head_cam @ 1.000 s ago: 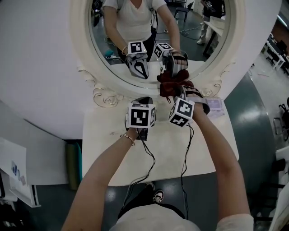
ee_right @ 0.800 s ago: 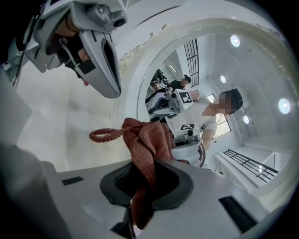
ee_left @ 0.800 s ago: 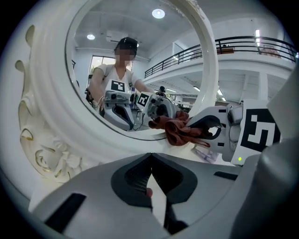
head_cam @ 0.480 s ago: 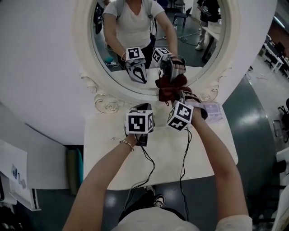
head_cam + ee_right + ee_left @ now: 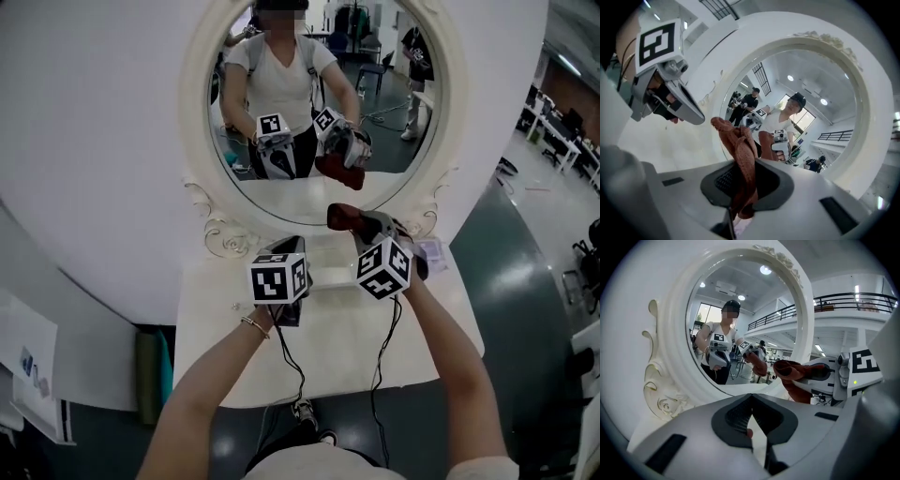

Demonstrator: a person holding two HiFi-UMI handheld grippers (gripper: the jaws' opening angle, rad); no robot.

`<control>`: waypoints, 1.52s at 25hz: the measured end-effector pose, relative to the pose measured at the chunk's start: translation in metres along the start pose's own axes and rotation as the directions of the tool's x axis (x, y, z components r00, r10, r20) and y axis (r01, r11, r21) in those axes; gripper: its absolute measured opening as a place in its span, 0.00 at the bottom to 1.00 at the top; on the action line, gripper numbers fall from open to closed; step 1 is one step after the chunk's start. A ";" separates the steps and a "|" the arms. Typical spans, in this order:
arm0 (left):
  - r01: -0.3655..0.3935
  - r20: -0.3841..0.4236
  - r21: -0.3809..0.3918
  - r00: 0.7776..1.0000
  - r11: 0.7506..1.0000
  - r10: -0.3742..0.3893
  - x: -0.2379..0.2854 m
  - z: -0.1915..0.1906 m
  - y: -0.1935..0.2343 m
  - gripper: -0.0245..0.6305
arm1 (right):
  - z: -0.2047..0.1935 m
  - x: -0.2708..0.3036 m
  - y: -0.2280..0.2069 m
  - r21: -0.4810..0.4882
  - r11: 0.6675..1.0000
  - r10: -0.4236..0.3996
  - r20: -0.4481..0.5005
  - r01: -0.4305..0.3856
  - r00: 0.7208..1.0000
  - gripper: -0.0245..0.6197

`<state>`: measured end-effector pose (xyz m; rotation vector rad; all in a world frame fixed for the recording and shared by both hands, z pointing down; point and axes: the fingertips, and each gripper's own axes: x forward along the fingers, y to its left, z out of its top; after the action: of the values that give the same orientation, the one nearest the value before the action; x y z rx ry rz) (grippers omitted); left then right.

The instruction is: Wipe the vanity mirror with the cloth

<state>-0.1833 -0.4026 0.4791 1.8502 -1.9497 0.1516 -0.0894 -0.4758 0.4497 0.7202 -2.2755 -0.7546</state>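
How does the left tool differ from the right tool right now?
The left tool is shut on nothing; the right tool is shut on the red cloth. The right tool reaches nearer the mirror; the left tool hangs back. Both point at the mirror.

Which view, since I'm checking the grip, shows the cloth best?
Right gripper view: the cloth is close up, clamped in the right hand-held gripper. Head view shows a small bunch; left gripper view, its side.

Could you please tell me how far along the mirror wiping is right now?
Done: the right gripper is shut on the cloth. In hand: the cloth is held near the lower frame of the mirror, apparently off the glass. Left: wiping the glass. The left gripper is shut and empty.
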 end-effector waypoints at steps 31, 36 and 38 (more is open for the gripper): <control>-0.062 0.060 -0.042 0.996 0.997 0.064 -0.168 -0.147 -0.077 0.05 | -0.076 -0.209 0.085 0.772 0.635 -0.161 0.146 -0.011 0.976 0.13; -0.068 0.123 -0.131 0.989 0.989 0.084 -0.199 -0.124 -0.066 0.05 | -0.075 -0.232 0.102 0.834 0.552 -0.196 0.137 -0.007 0.971 0.13; -0.067 0.152 -0.098 0.985 0.993 0.082 -0.212 -0.115 -0.064 0.05 | -0.071 -0.238 0.111 0.845 0.535 -0.205 0.129 0.001 0.970 0.13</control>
<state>-0.0929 -0.1704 0.4856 1.7776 -2.0955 -0.0618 0.0838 -0.2673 0.4775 1.2562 -2.7844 0.3576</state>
